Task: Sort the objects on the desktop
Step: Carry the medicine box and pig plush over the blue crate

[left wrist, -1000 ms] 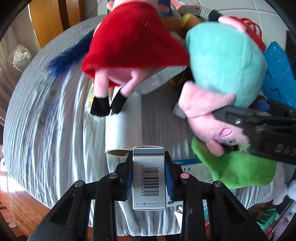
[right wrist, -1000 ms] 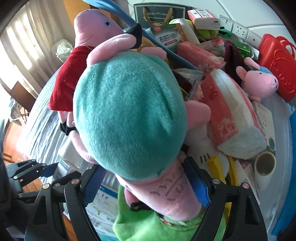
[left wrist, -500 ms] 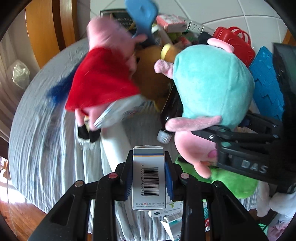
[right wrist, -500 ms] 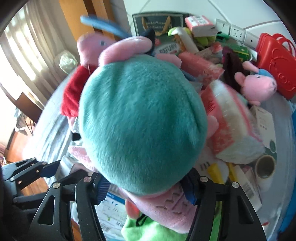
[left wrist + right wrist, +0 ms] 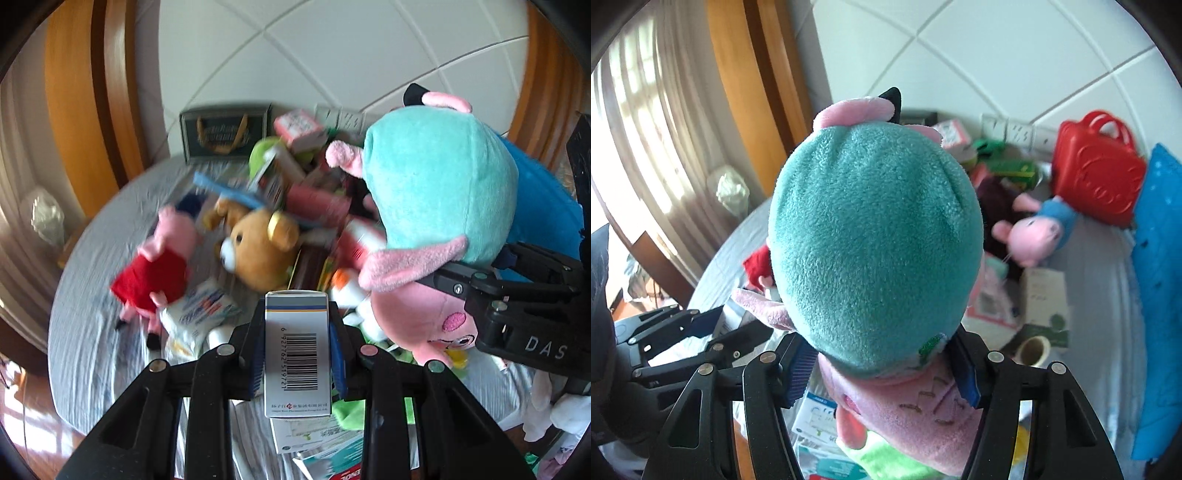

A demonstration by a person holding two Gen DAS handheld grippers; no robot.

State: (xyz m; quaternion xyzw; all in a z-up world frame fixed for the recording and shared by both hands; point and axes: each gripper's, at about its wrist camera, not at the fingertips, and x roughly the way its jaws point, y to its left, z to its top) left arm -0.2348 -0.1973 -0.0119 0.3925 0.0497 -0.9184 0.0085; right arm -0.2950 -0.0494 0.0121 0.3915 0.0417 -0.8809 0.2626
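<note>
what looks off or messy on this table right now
The teal-dressed pig plush hangs upside down, pinched by its head in the right gripper. Behind it, toys and boxes lie in a jumbled heap, with the brown bear tipped on its side.

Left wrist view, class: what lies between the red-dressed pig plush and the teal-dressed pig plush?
A brown teddy bear lies between the red-dressed pig plush and the teal-dressed pig plush, seen in the left wrist view.
</note>
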